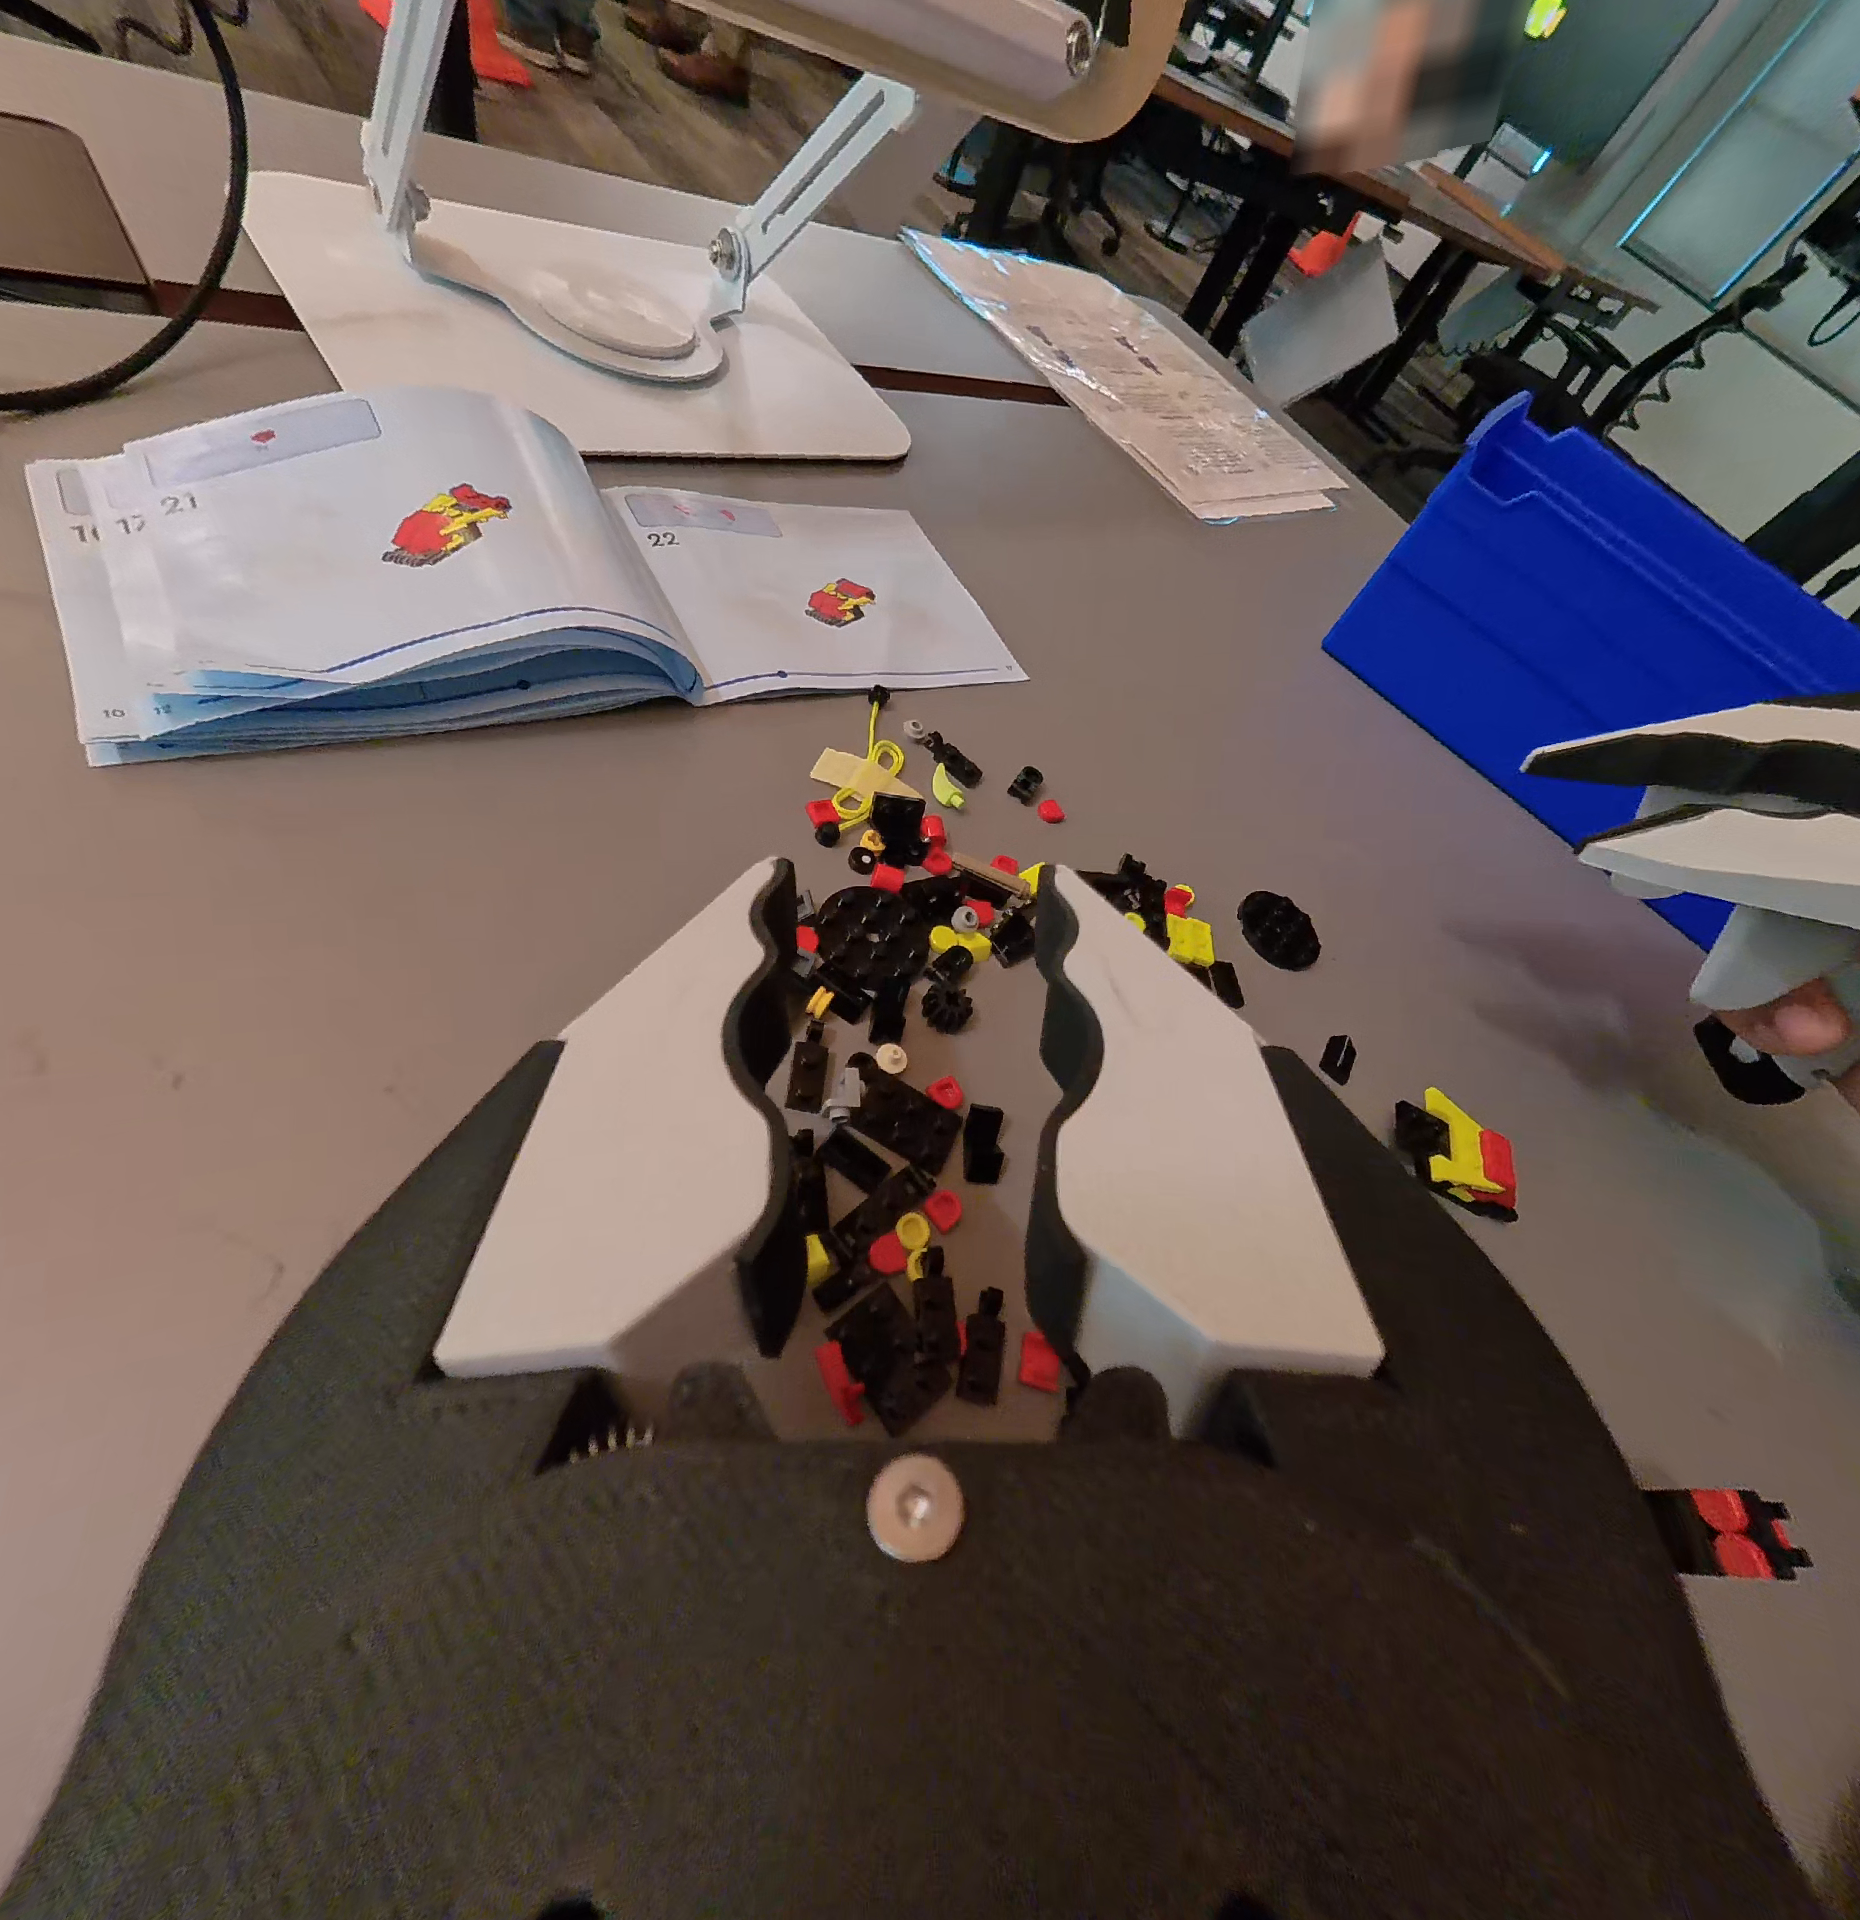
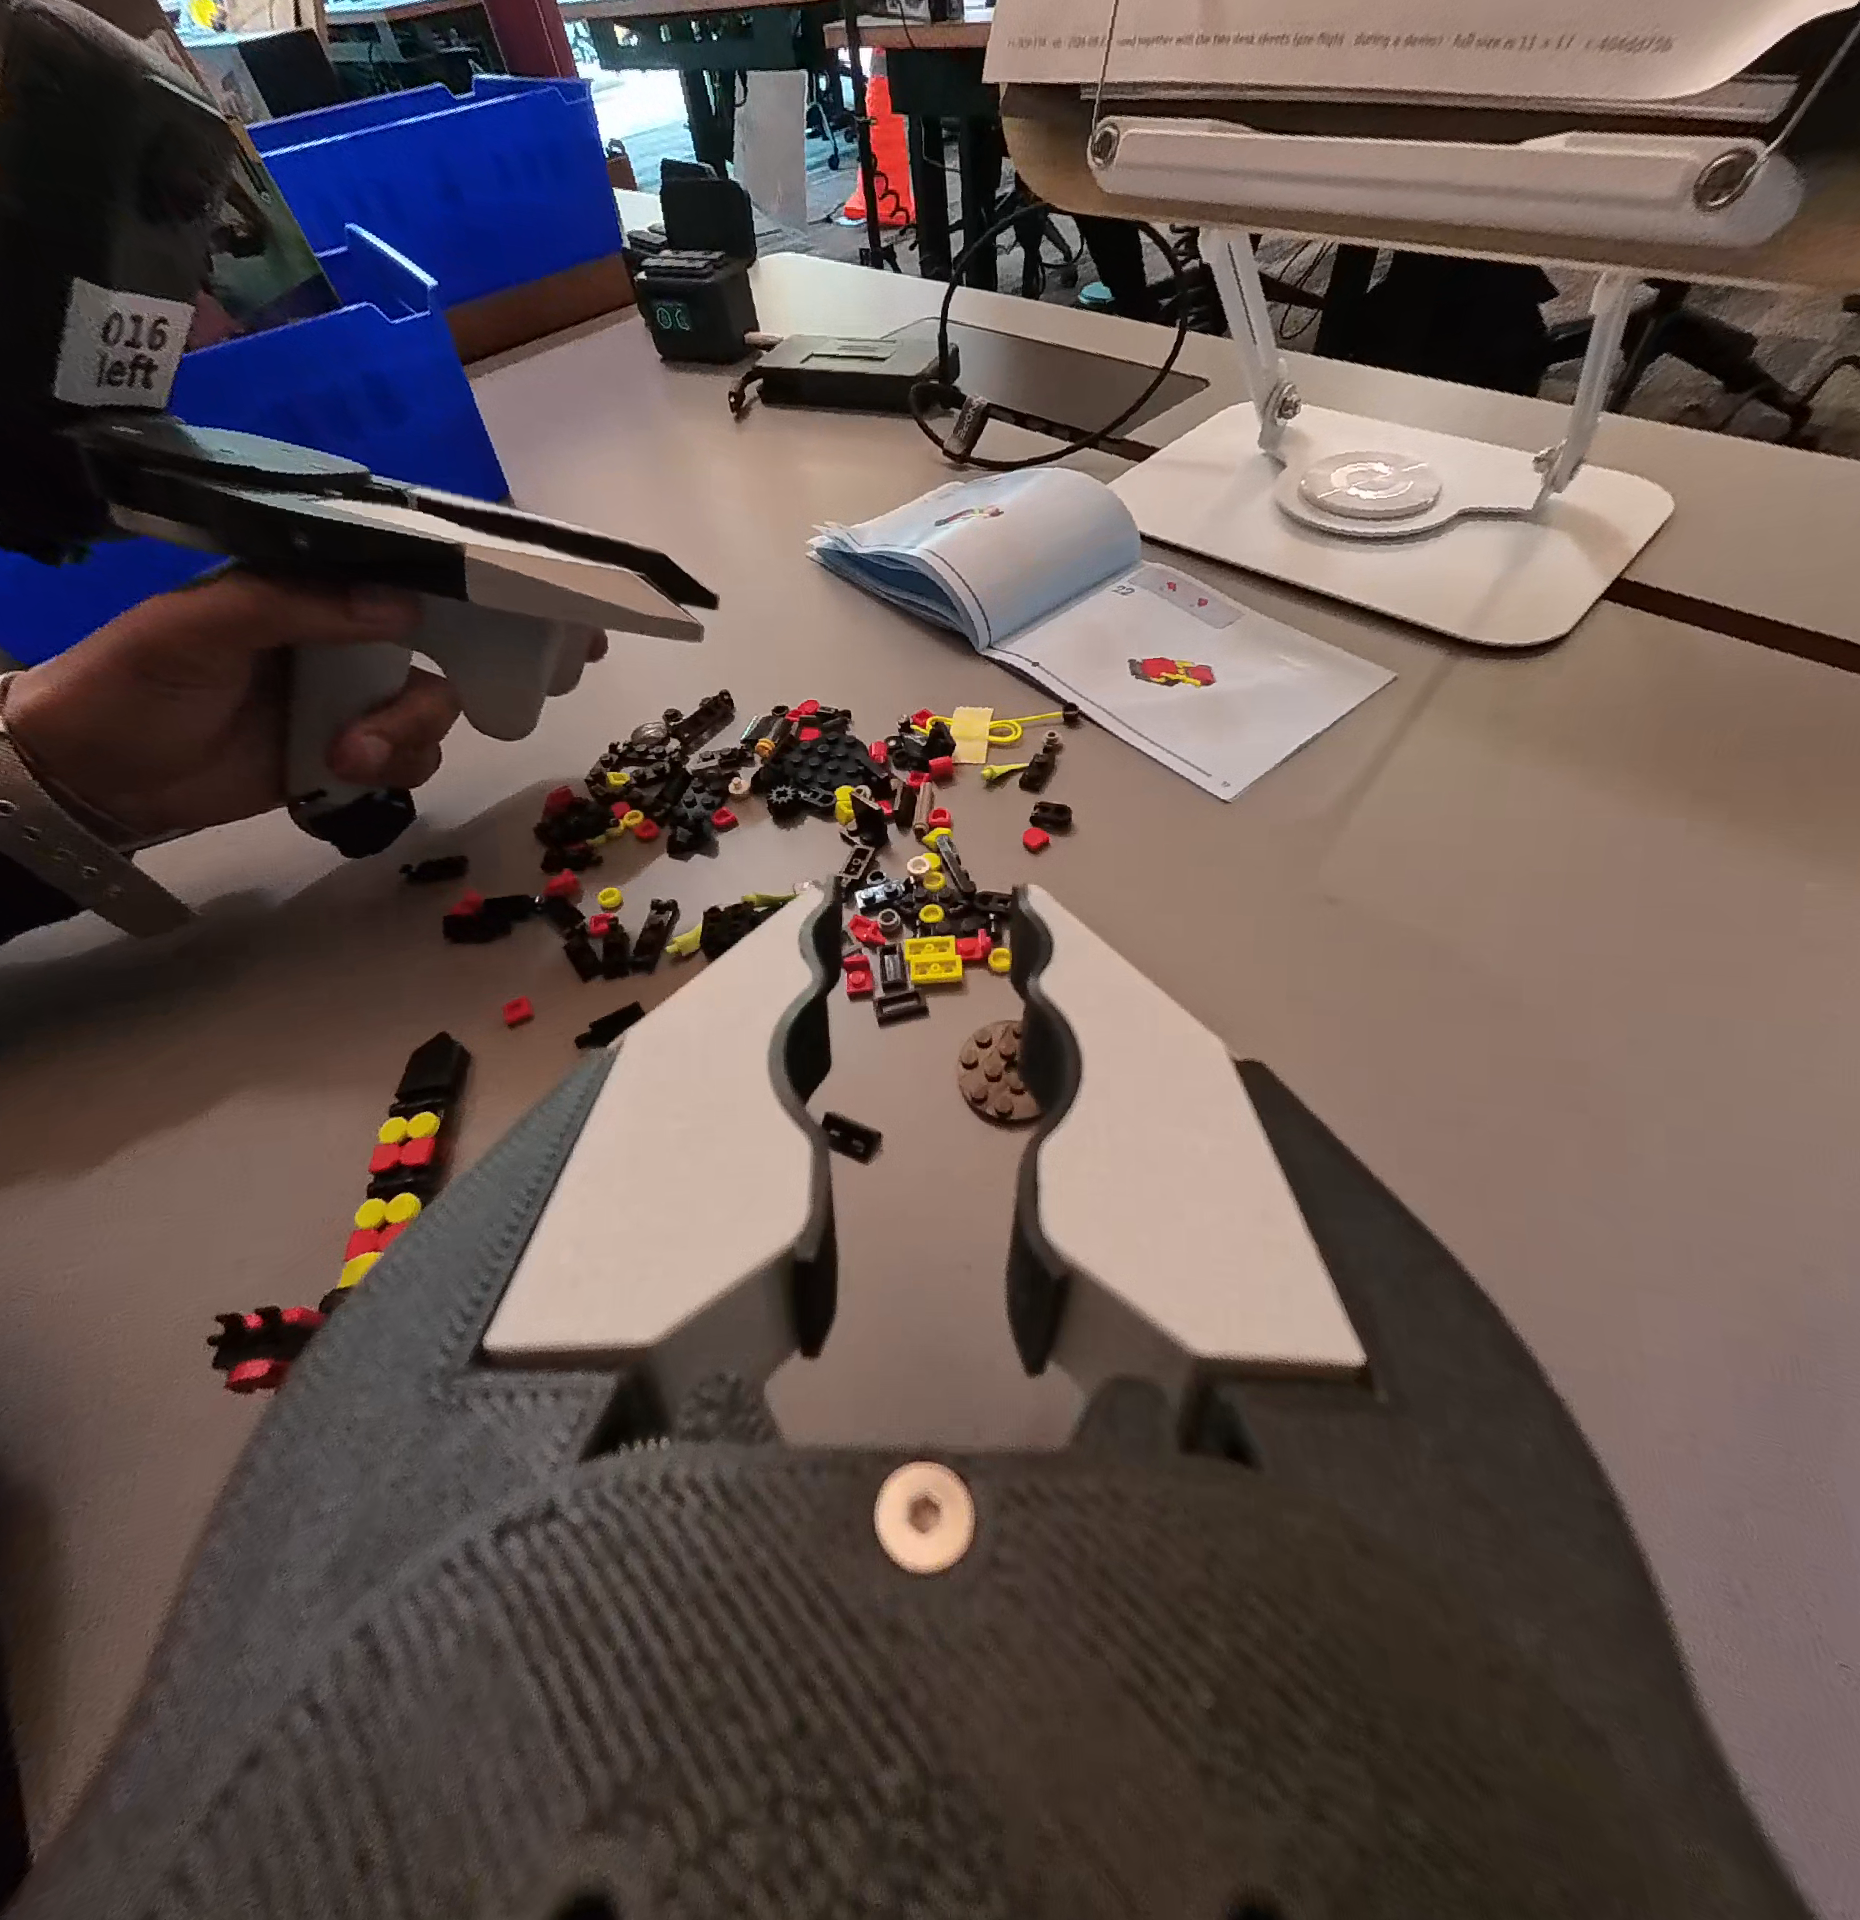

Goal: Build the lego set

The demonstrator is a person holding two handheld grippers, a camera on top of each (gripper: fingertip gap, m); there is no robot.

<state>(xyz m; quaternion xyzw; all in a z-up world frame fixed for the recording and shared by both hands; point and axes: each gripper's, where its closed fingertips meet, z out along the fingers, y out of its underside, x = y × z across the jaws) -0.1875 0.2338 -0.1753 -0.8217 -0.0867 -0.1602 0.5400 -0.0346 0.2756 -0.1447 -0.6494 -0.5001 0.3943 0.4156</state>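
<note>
both tools [image 1: 910,883] [image 2: 921,904] agape over small studded plastic bricks [image 1: 895,1049].

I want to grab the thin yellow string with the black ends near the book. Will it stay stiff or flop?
The yellow string would probably flop, since it already lies in loose curls on the grey table. It looks thin and light, so it might slip from the open left gripper. Its loops may drag neighbouring loose pieces along.

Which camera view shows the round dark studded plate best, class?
The right wrist view: the round studded plate lies close to the camera, between the open right gripper fingers, its studs clear. The left wrist view shows it farther off, smaller, beside the loose pile.
</note>
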